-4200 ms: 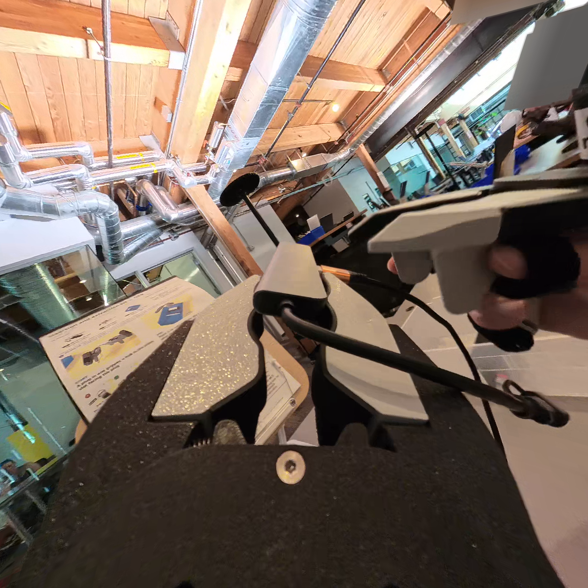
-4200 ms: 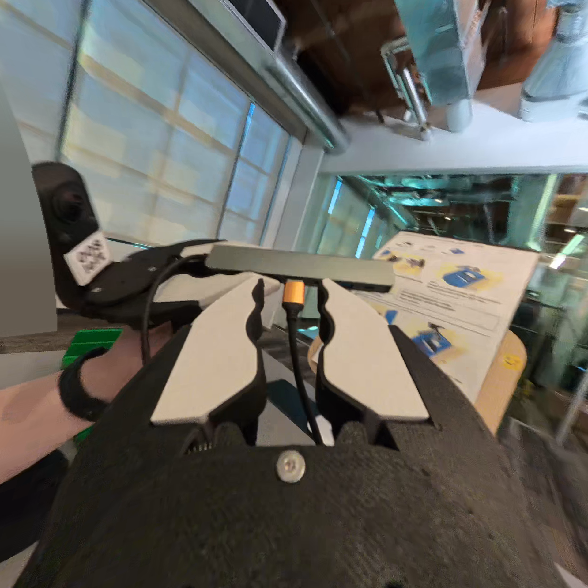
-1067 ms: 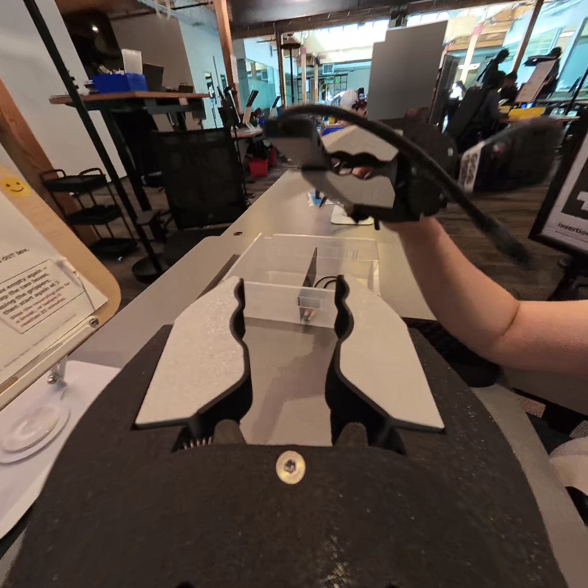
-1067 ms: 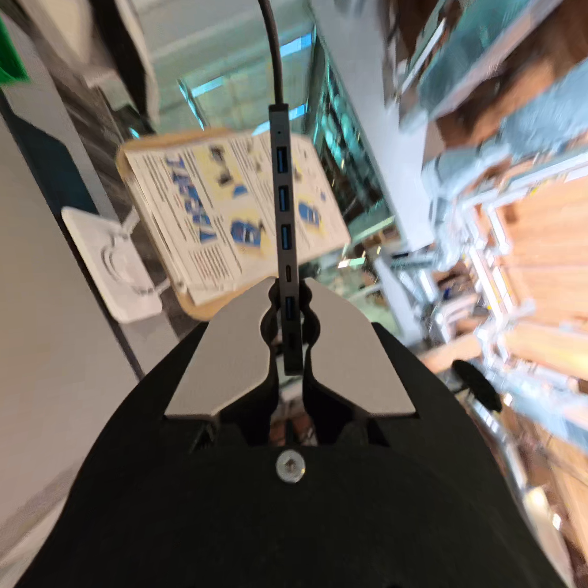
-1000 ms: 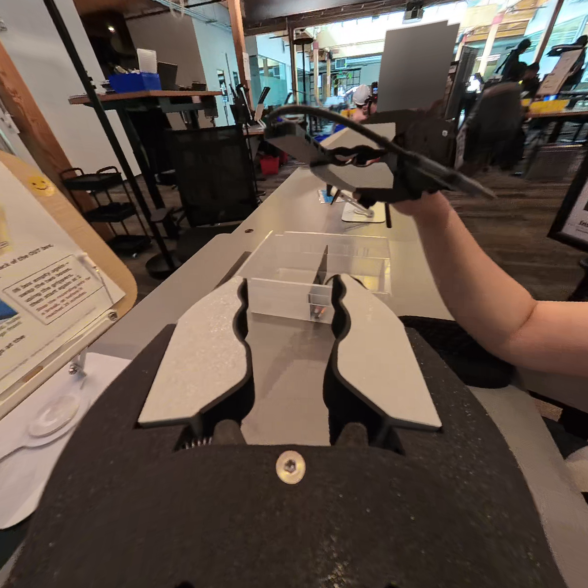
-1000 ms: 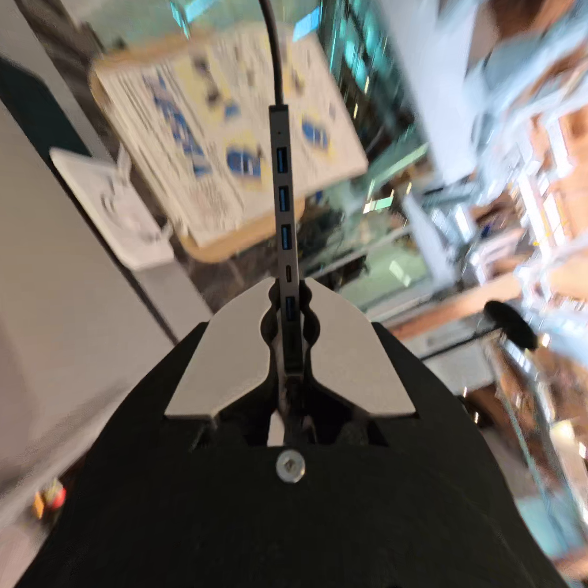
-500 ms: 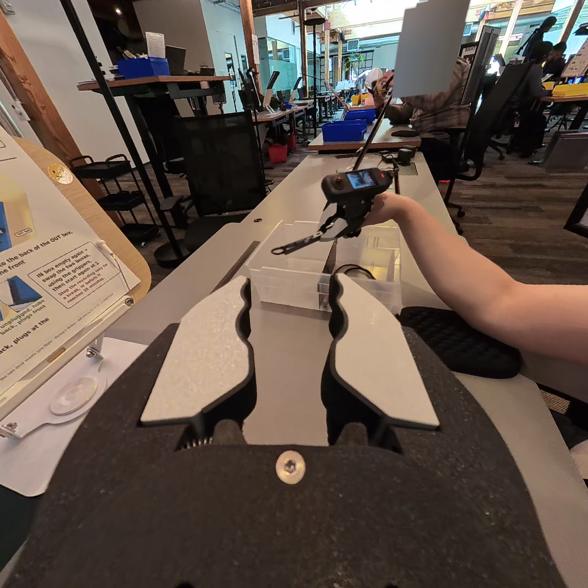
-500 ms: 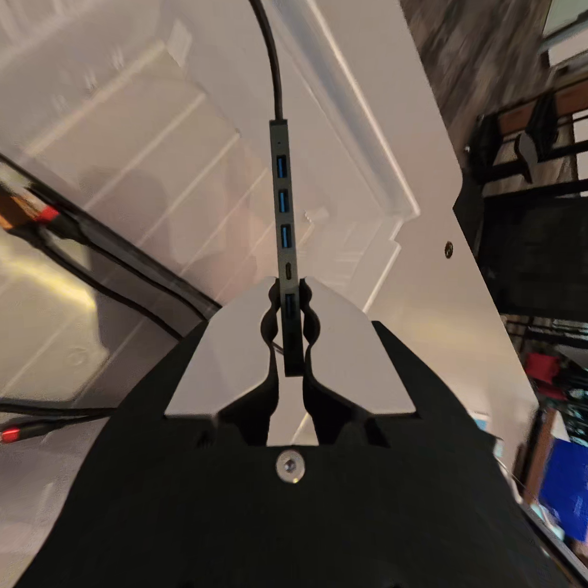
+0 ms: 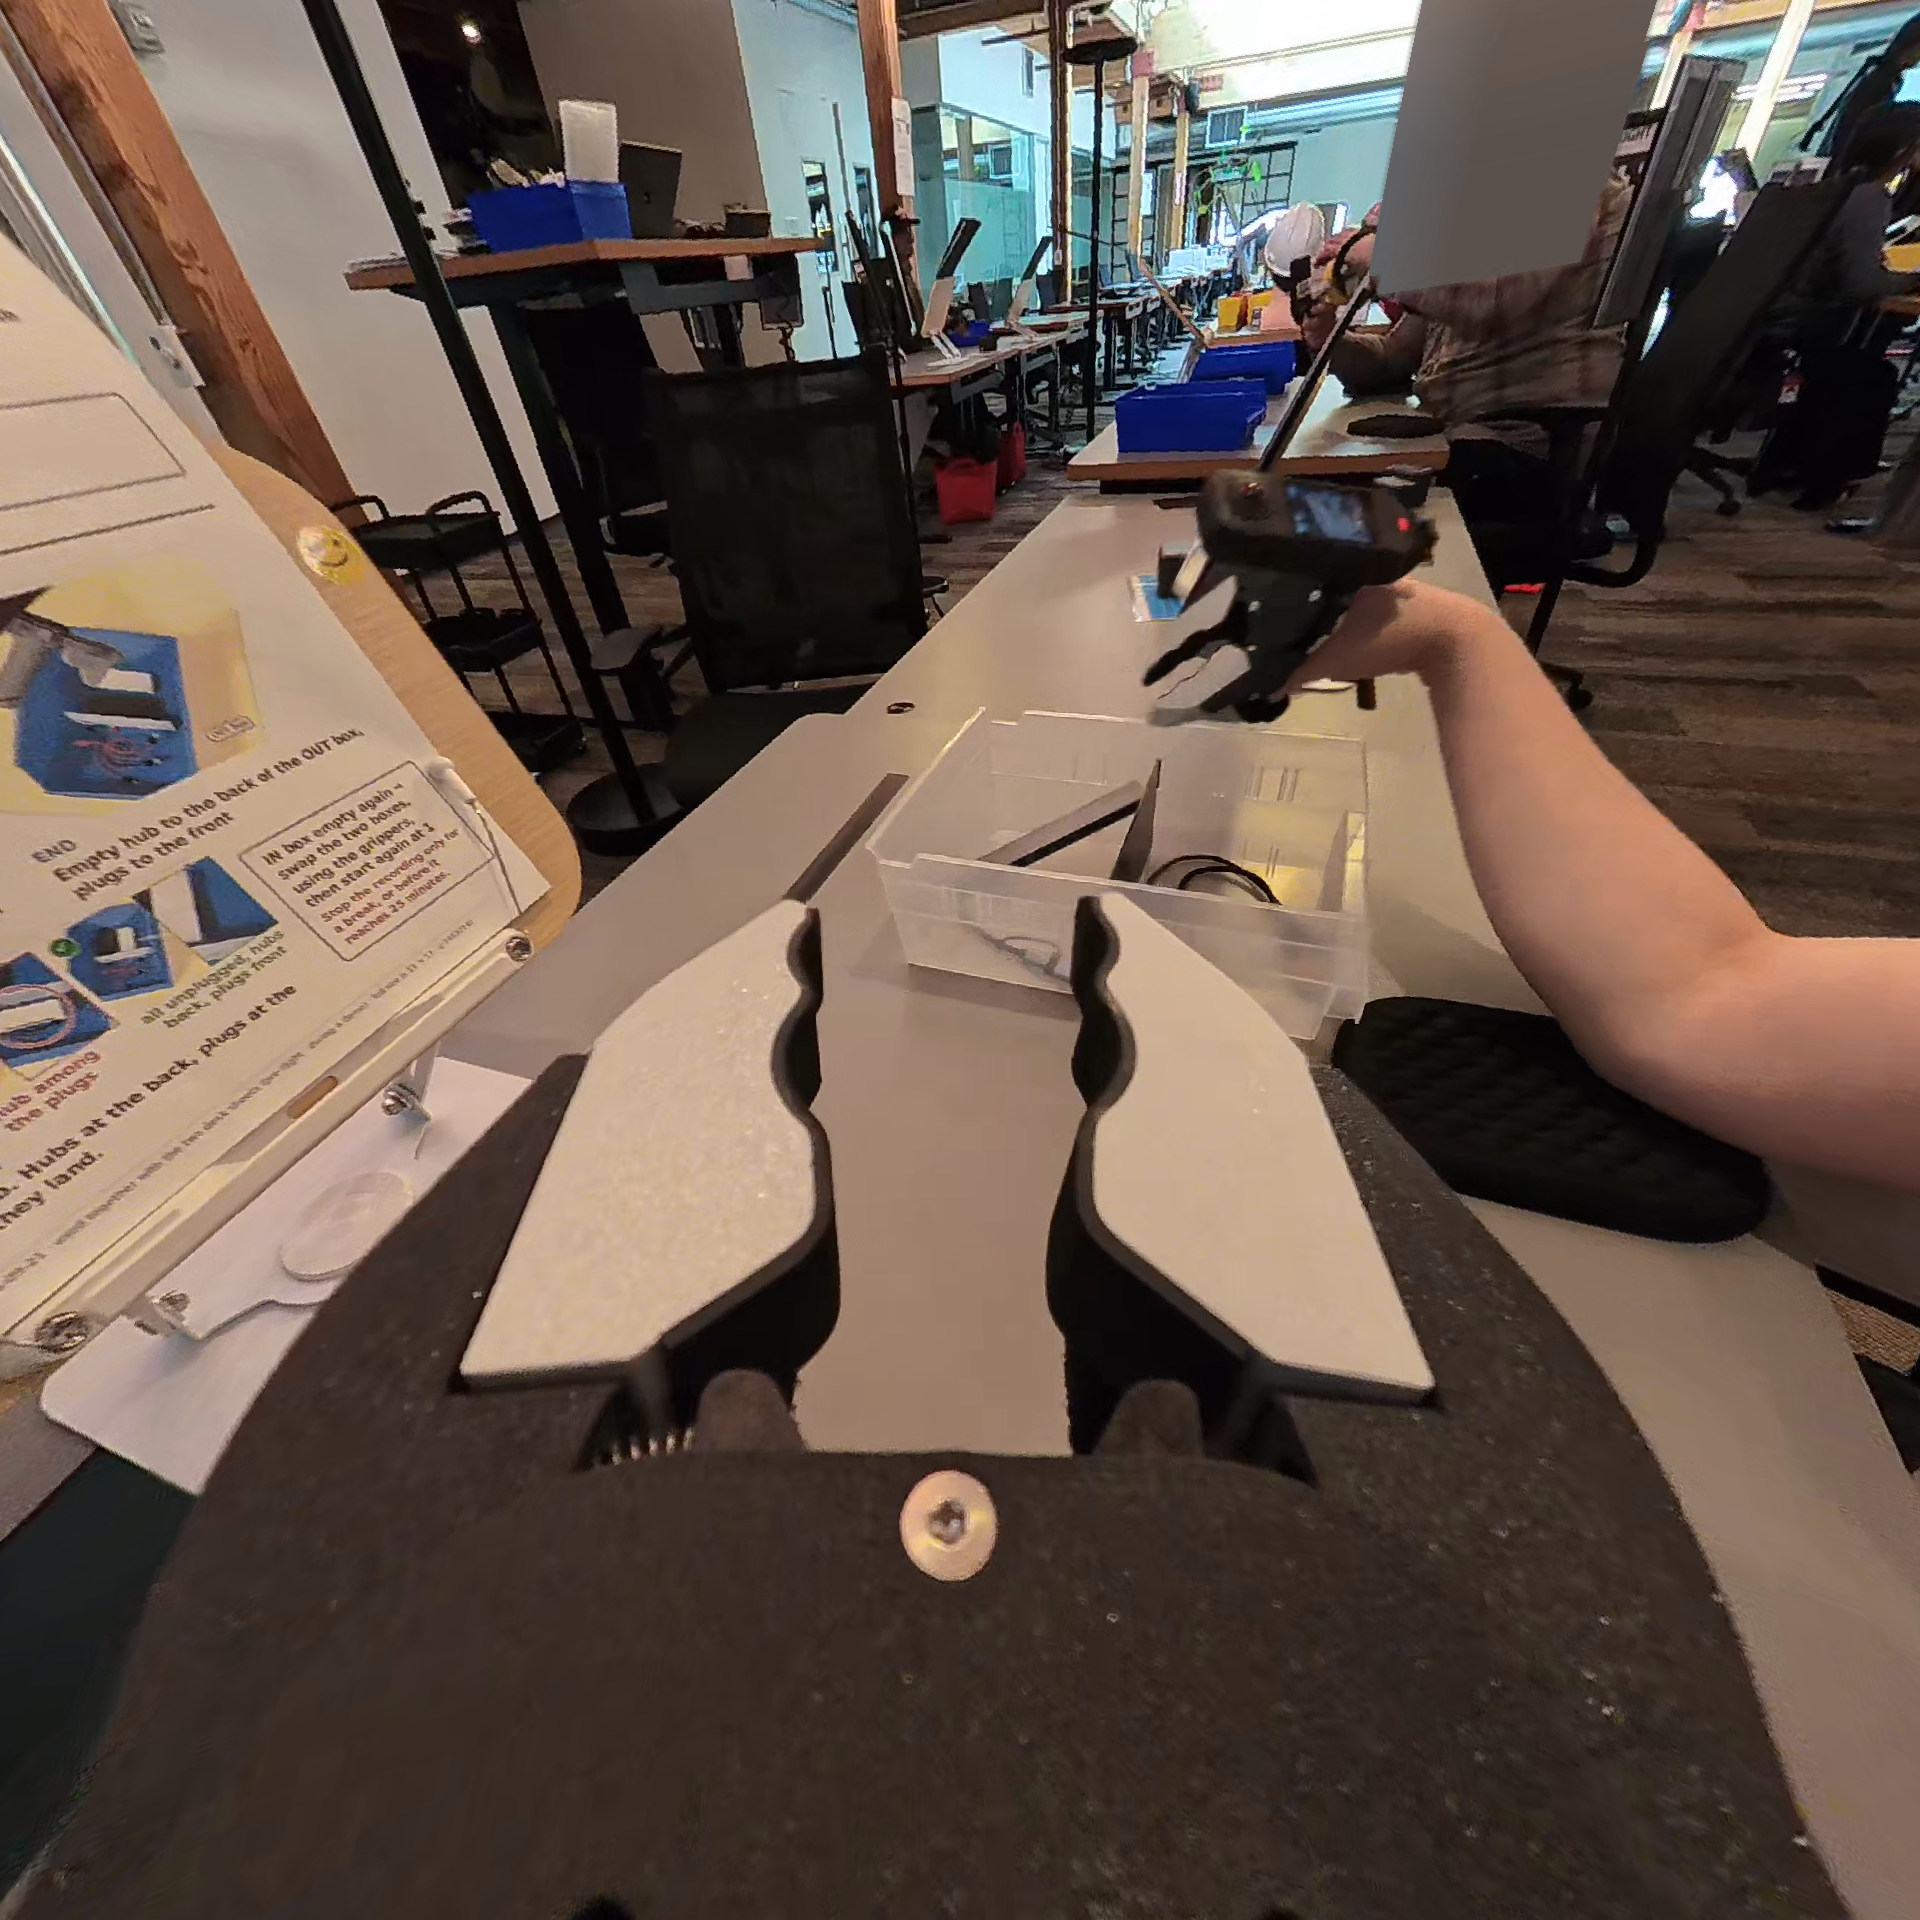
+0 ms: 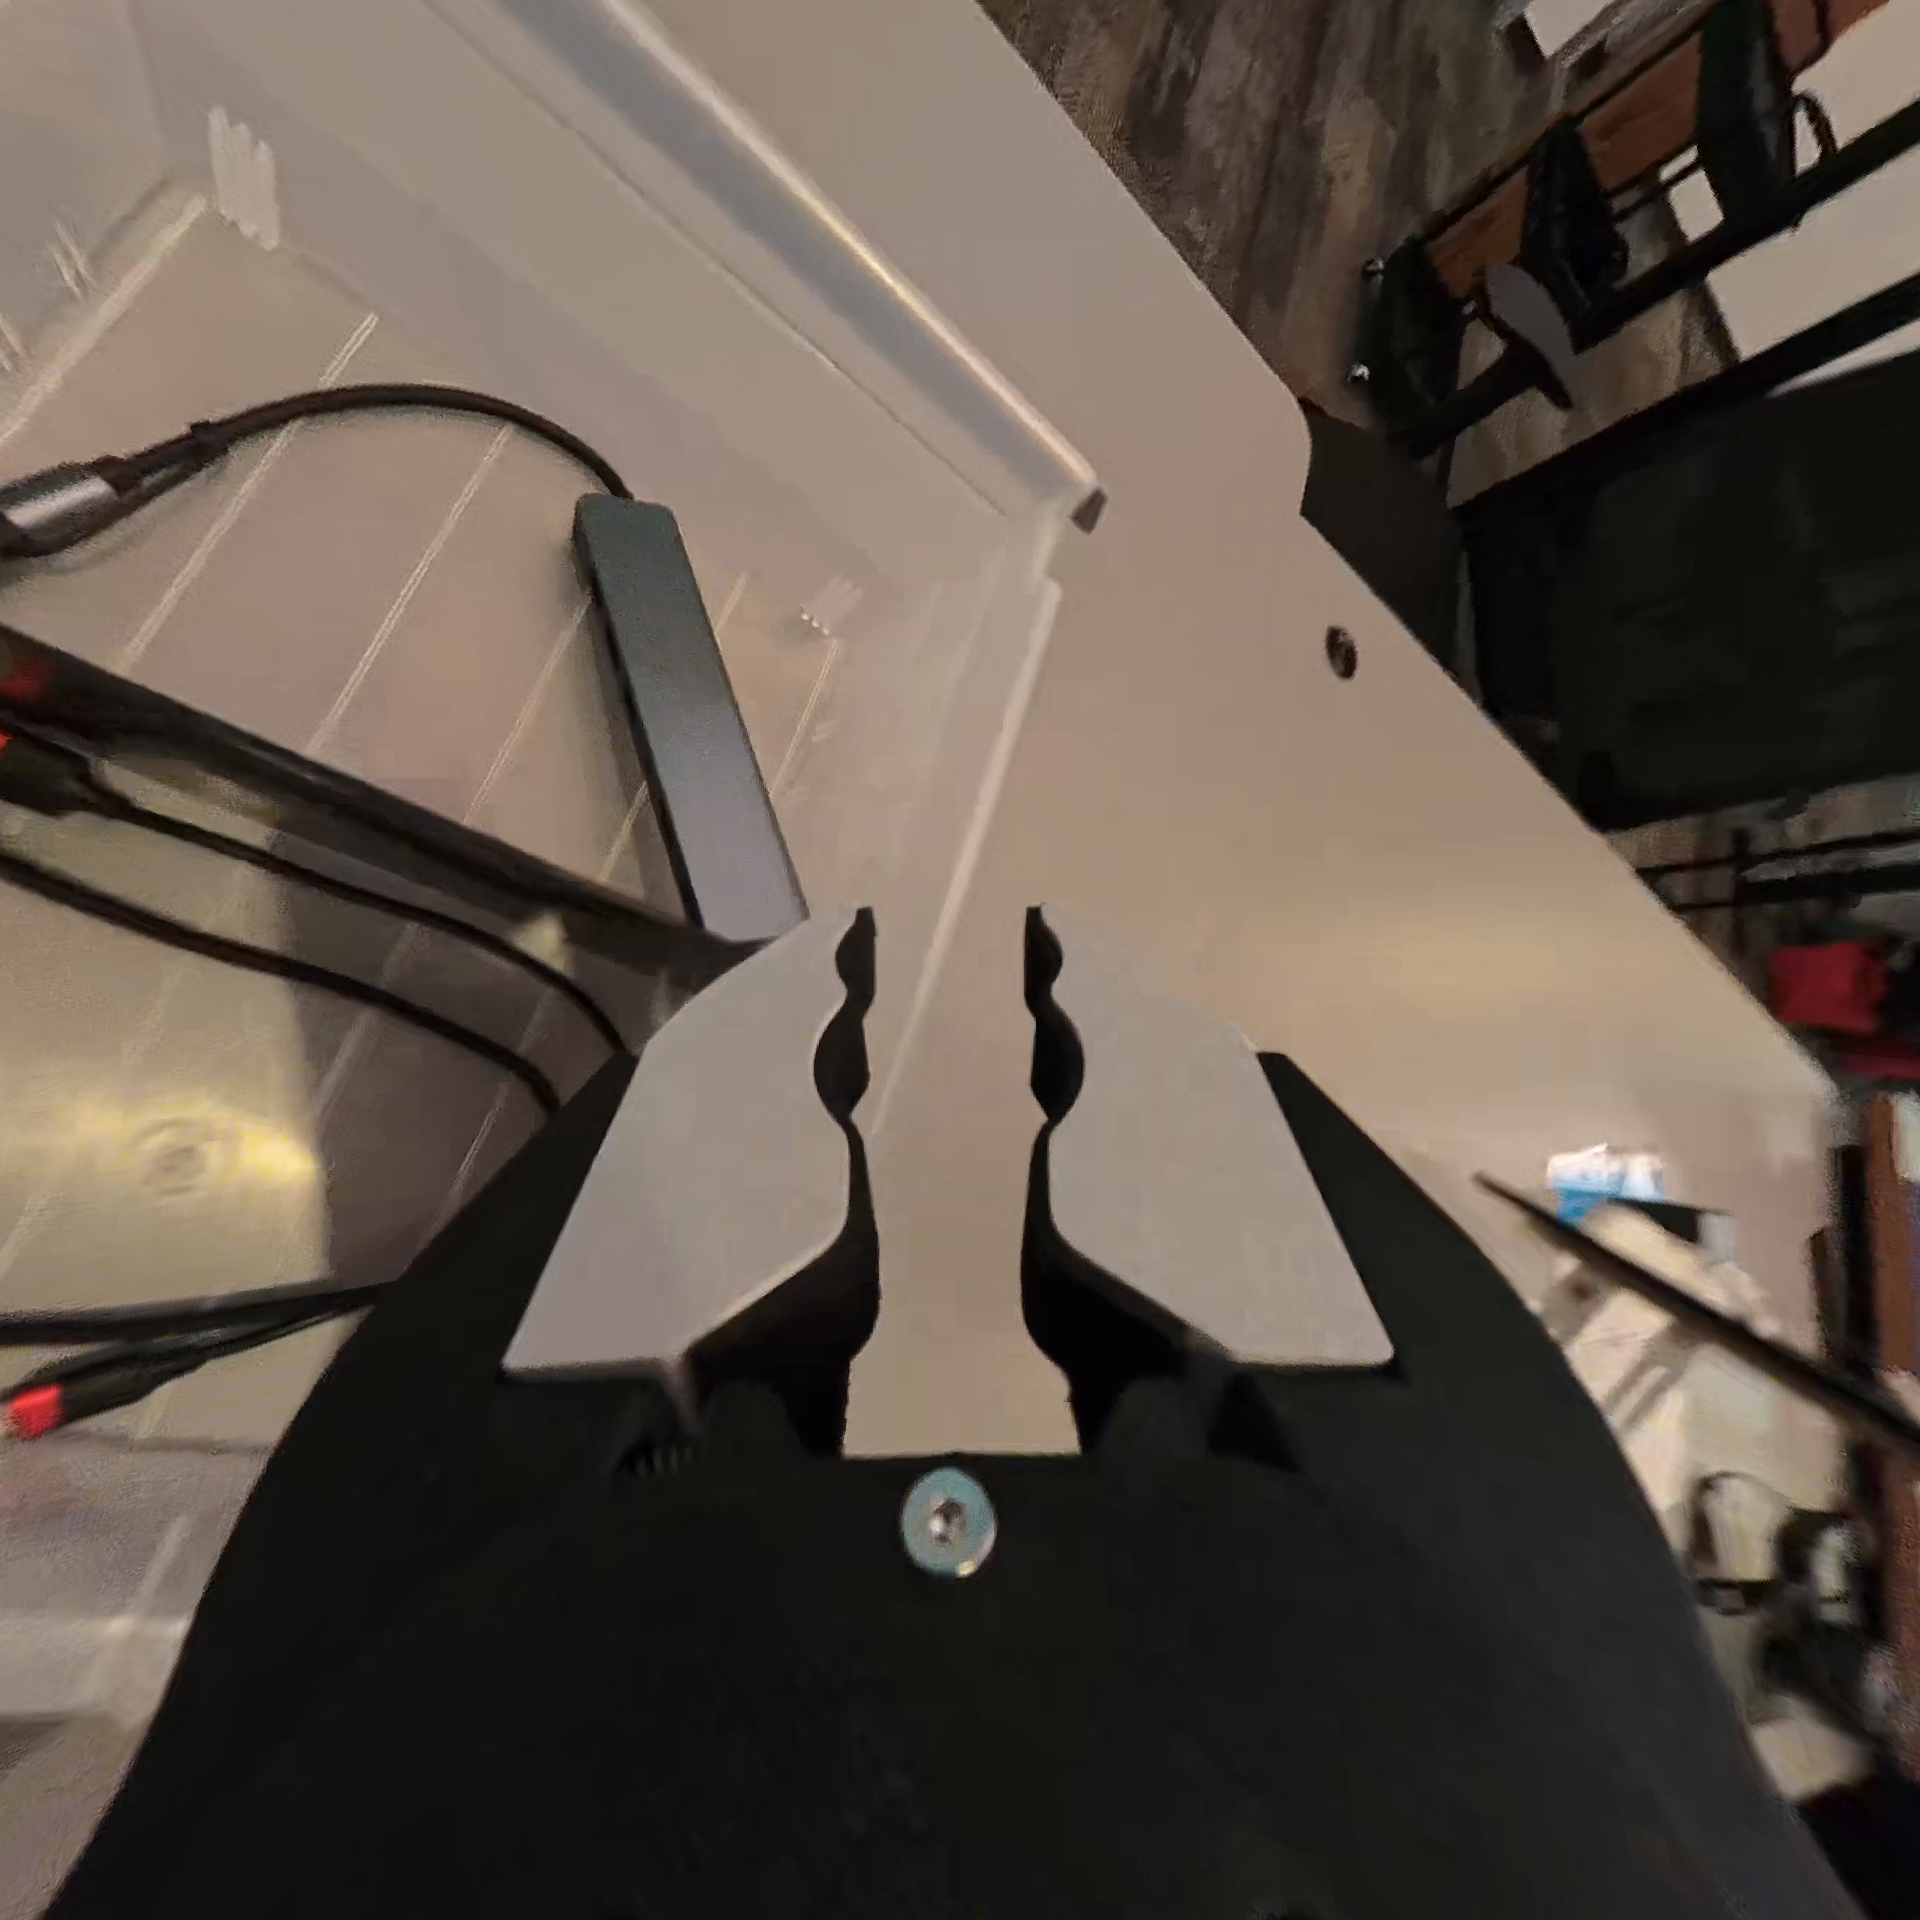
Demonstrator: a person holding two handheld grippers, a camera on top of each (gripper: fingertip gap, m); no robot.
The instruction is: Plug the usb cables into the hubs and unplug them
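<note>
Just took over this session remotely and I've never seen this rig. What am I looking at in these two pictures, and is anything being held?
No robot arm: a person holds a gripper in each hand, each carrying a camera looking along its jaws. The left gripper hovers open and empty over a grey table. Ahead is a clear bin; the right gripper is above it. Its own view looks down into the bin: the grey USB hub lies inside, red-tipped cables beyond a divider. Right jaws are open, holding nothing.
</note>
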